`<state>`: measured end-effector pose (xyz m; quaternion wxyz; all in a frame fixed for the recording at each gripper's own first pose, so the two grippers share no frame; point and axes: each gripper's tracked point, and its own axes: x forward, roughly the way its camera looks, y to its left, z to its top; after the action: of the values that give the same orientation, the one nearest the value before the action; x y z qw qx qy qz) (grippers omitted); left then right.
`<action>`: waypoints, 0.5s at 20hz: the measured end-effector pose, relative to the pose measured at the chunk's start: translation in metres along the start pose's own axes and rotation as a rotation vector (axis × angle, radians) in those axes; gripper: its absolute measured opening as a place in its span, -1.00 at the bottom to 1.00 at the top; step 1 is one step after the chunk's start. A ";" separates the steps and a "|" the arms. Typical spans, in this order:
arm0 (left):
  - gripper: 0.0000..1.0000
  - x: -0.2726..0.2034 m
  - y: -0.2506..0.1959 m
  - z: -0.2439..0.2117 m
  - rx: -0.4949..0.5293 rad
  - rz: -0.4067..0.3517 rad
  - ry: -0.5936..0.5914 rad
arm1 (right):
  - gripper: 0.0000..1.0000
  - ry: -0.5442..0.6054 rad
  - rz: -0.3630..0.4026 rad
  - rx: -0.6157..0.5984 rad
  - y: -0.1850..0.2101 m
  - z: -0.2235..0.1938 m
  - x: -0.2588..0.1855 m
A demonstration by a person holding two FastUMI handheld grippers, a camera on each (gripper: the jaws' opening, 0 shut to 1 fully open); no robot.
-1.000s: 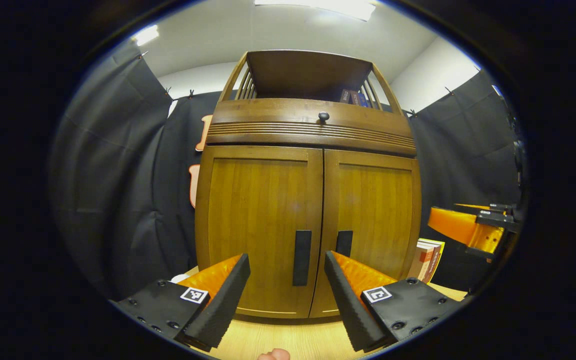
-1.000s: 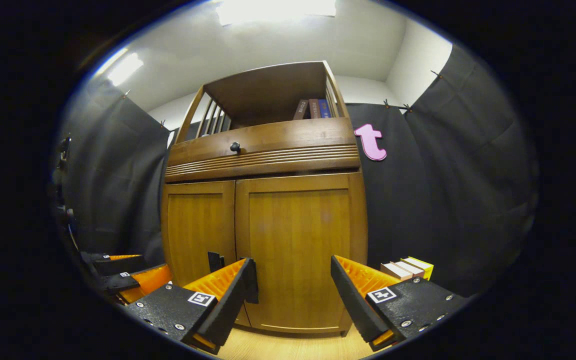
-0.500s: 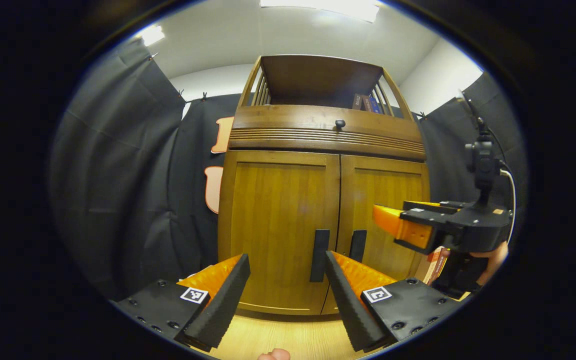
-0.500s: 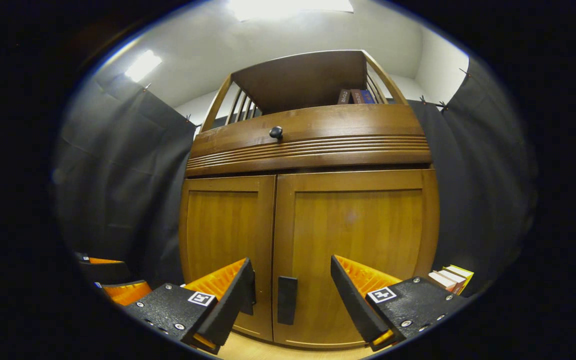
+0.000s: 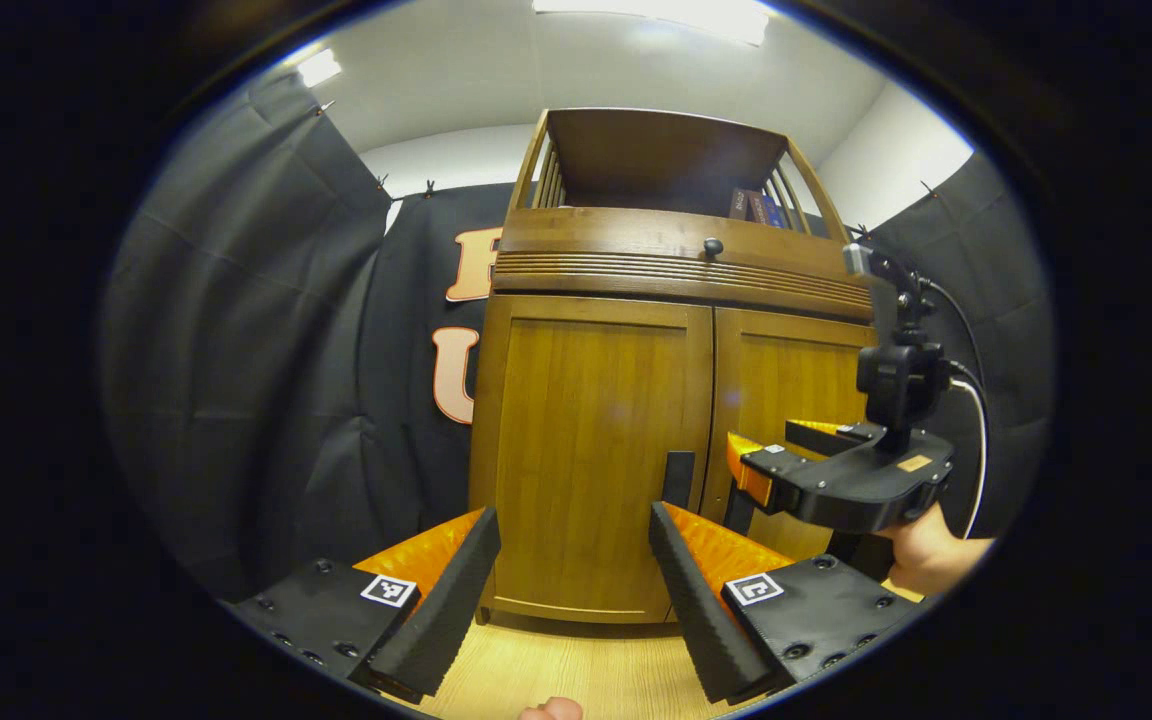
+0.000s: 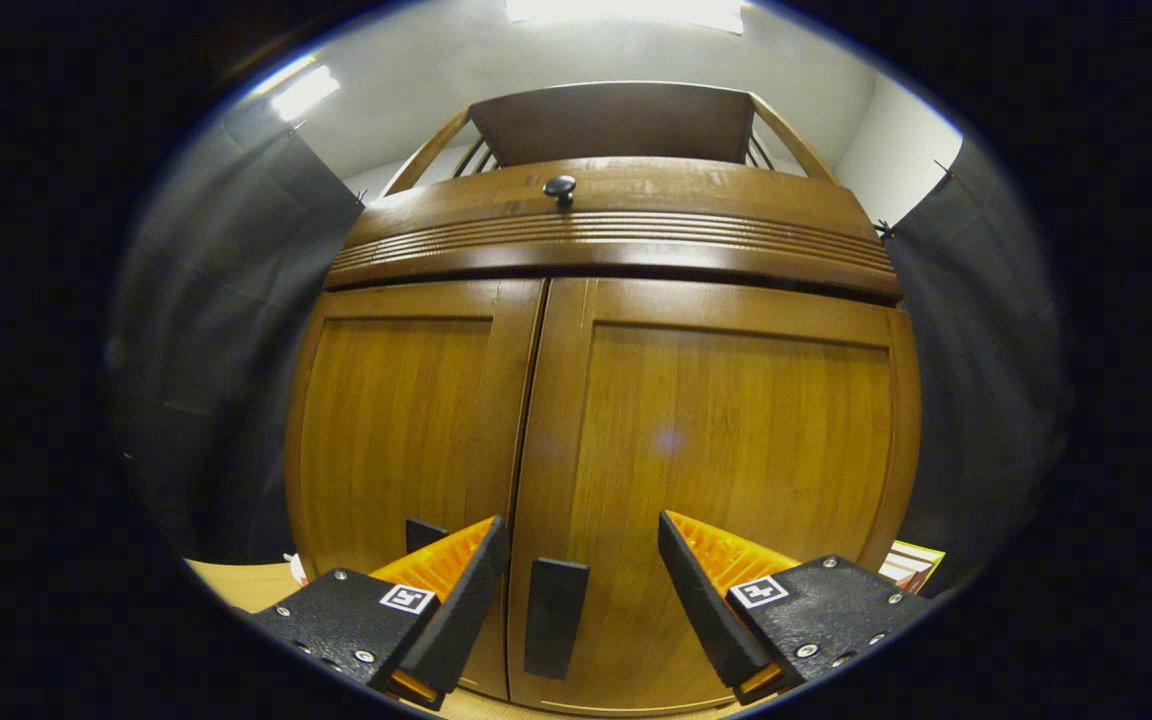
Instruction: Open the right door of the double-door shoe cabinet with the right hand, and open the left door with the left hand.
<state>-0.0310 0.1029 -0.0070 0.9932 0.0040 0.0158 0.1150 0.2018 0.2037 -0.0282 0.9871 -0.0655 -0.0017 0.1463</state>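
The brown wooden shoe cabinet (image 5: 596,400) stands on a light wood table, both doors closed. In the right gripper view the right door (image 6: 726,470) is close ahead, and its black vertical handle (image 6: 555,617) lies between the open fingers of my right gripper (image 6: 581,590). The left door (image 6: 396,420) carries its own black handle (image 6: 424,533), half hidden behind my left finger. In the left gripper view my left gripper (image 5: 574,575) hangs open, short of the left door's handle (image 5: 677,479). The right gripper (image 5: 836,475), held by a hand (image 5: 926,560), reaches the right door.
A drawer with a small black knob (image 6: 559,185) runs above the doors, with an open shelf holding books (image 5: 756,205) on top. Books (image 6: 911,565) stand to the cabinet's right. The light wood tabletop (image 5: 556,670) lies below my left gripper. Black cloth walls surround the cabinet.
My right gripper has moved in close to the cabinet, bringing the right door's handle between its fingers. The left gripper view has shifted left, so the cabinet sits further right.
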 end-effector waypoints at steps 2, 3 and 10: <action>0.86 -0.001 0.008 -0.002 0.004 0.006 0.002 | 0.82 0.051 -0.016 0.019 0.002 -0.019 0.007; 0.86 0.000 0.013 -0.002 0.012 0.010 -0.001 | 0.63 0.076 -0.027 0.036 0.002 -0.026 0.010; 0.86 0.007 0.034 -0.005 0.034 0.040 0.012 | -0.05 0.070 -0.073 -0.007 0.008 -0.032 0.016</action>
<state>-0.0320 0.1373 -0.0118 0.9904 0.0206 0.0238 0.1346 0.2159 0.2115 -0.0611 0.9910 -0.0741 0.0298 0.1078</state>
